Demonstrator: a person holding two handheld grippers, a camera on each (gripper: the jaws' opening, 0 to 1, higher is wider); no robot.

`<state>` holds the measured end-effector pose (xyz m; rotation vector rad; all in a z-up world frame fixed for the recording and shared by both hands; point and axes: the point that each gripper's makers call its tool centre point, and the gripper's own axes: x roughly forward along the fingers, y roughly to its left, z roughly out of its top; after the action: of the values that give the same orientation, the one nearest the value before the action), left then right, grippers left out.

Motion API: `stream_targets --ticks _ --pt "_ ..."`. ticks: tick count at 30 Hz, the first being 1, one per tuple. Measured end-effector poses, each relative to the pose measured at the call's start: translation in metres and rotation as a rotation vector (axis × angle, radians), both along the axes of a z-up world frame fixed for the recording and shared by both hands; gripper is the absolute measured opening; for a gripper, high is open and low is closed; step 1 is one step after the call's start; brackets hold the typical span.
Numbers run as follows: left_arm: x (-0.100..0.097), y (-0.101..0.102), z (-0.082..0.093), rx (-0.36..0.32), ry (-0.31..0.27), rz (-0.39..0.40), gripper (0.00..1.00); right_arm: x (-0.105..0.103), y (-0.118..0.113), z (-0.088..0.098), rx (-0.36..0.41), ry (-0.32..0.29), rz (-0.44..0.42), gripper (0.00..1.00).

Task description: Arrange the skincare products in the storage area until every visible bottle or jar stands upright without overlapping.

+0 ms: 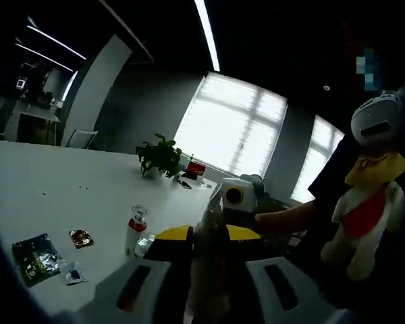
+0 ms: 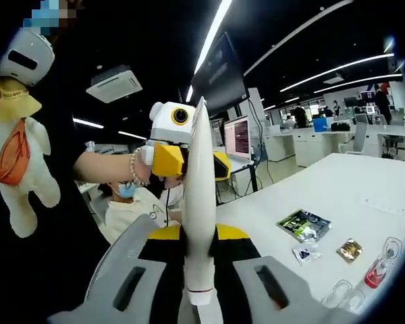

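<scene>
The right gripper (image 2: 201,283) is clamped on a tall, slim white tube (image 2: 198,202), which rises straight up between its jaws and tapers to a flat crimped tip. A thin red line rings the tube low down, near what looks like its cap. Holding it this way, lengthwise and well off the white table (image 2: 364,182), suggests the person is carrying or turning it rather than setting it down yet.

The left gripper (image 1: 209,270) faces the other one. Something slim and dark sits between its jaws in the left gripper view, but the light from the windows behind is too strong to tell what it is, or whether the jaws are pressing on it. I'd guess the two tools are close together so the tube can be passed across or turned cap-down, since a tube like this only stands on its cap.

The rest of the skincare things wait on the table. A small clear bottle with red liquid (image 1: 136,229) stands upright, and just beside it lies a clear glass piece (image 1: 144,246), tipped over. Near them are flat sachets: a green one (image 1: 35,258), a small brown one (image 1: 81,237) and a tiny clear one (image 1: 74,275). A potted plant (image 1: 159,156) stands well beyond them.

Judging by this, the arranging has barely begun.
</scene>
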<state>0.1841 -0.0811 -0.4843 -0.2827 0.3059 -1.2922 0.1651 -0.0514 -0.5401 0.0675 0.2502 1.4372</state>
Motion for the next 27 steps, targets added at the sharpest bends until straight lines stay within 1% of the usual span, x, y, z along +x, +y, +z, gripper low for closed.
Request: stream_targets --ticks 3,4,5,6,7,8,9,11,13,15,18,19,21,24,27 --pt "0.001 0.000 -0.003 0.043 -0.039 -0.001 0.16 0.000 0.000 0.000 0.007 0.012 -0.003 0.13" --pt "0.003 0.001 -0.007 0.082 -0.066 0.003 0.18 -0.001 0.000 0.000 0.009 0.013 -0.002 0.13" --pt "-0.001 0.001 -0.014 0.135 -0.078 -0.018 0.19 0.000 0.000 0.000 0.012 0.012 -0.003 0.13" --pt "-0.001 0.002 -0.018 0.174 -0.091 -0.022 0.20 0.001 -0.001 0.001 0.017 0.013 -0.004 0.13" --pt "-0.001 0.002 -0.022 0.202 -0.101 -0.024 0.21 0.002 -0.001 0.002 0.021 0.014 -0.003 0.13" --pt "-0.004 0.001 -0.025 0.232 -0.118 -0.044 0.21 0.003 -0.001 0.002 0.024 0.012 0.001 0.13" --pt "-0.006 0.000 -0.026 0.242 -0.123 -0.059 0.19 0.003 -0.002 0.003 0.022 0.007 0.005 0.13" --pt "-0.007 -0.003 -0.022 0.238 -0.132 -0.052 0.19 0.003 -0.002 0.002 0.015 -0.005 0.019 0.14" --pt "-0.006 -0.003 -0.022 0.253 -0.143 -0.055 0.19 0.004 -0.002 0.002 0.013 -0.010 0.018 0.14" --pt "-0.005 -0.003 -0.024 0.281 -0.161 -0.062 0.20 0.004 -0.002 -0.001 0.003 -0.015 0.020 0.14" --pt "-0.006 -0.004 -0.029 0.354 -0.208 -0.079 0.20 0.004 -0.002 -0.006 -0.020 -0.033 0.022 0.14" --pt "-0.007 -0.006 -0.030 0.366 -0.212 -0.084 0.20 0.003 -0.002 -0.008 -0.027 -0.038 0.024 0.14" --pt "-0.008 -0.007 -0.032 0.398 -0.240 -0.095 0.21 0.002 -0.003 -0.010 -0.038 -0.048 0.023 0.14" --pt "-0.007 -0.007 -0.038 0.439 -0.260 -0.111 0.21 0.002 -0.004 -0.016 -0.068 -0.076 0.022 0.14" --pt "-0.009 -0.009 -0.047 0.474 -0.247 -0.121 0.20 0.002 -0.005 -0.025 -0.110 -0.108 0.018 0.15"
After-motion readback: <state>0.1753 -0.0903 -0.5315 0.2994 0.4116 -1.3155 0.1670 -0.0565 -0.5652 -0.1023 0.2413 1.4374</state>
